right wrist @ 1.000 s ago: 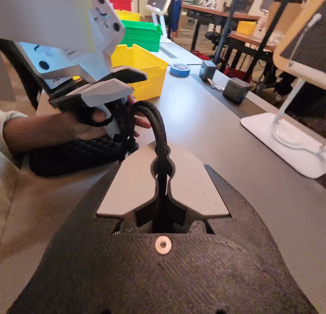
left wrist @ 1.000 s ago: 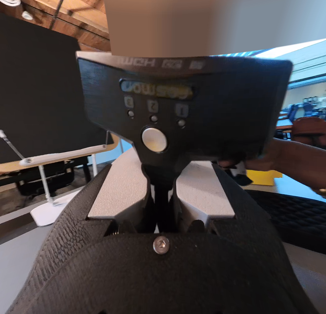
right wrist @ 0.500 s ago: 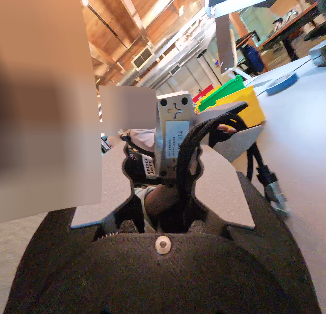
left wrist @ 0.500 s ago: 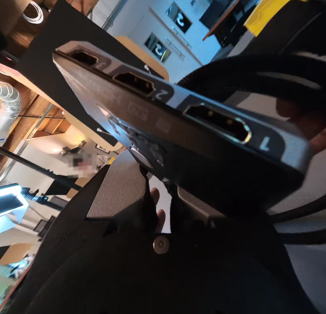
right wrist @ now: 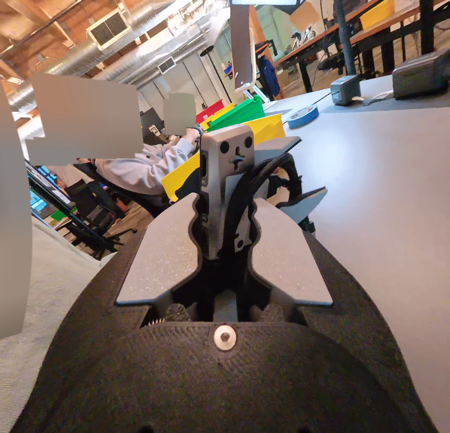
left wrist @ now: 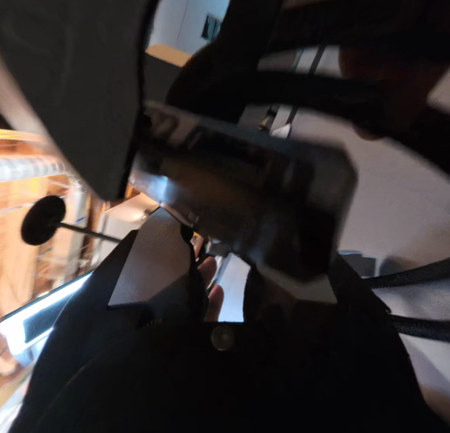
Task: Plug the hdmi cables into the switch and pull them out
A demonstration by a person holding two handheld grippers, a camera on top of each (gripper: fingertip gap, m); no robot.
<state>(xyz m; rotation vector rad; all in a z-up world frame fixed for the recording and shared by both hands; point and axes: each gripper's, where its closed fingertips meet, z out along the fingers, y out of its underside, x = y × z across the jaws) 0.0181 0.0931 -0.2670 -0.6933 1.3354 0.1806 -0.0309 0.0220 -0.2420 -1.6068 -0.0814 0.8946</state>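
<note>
The grey HDMI switch (right wrist: 226, 153) stands on edge between the fingers of my right gripper (right wrist: 225, 199), back side toward me, one port showing on its left side. The jaws stand part open around it. A black braided cable (right wrist: 267, 168) loops past the switch through the same gap. My left gripper (right wrist: 289, 175) shows just behind it, holding the switch's far end. In the blurred left wrist view the switch (left wrist: 255, 190) lies dark across the fingers of my left gripper (left wrist: 216, 248), with cable (left wrist: 280, 90) above it. A hand (left wrist: 211, 275) shows through the gap.
The grey table (right wrist: 377, 177) stretches to the right. On it stand a yellow bin (right wrist: 267, 129), a green bin (right wrist: 238, 112), a blue tape roll (right wrist: 303, 115) and two dark boxes (right wrist: 345, 90). A person in a grey sleeve (right wrist: 146, 170) sits at left.
My right gripper let go of the cable and opened, then narrowed around the switch. My left gripper swung the switch round fast from face-on to edge-on, and its view is now blurred.
</note>
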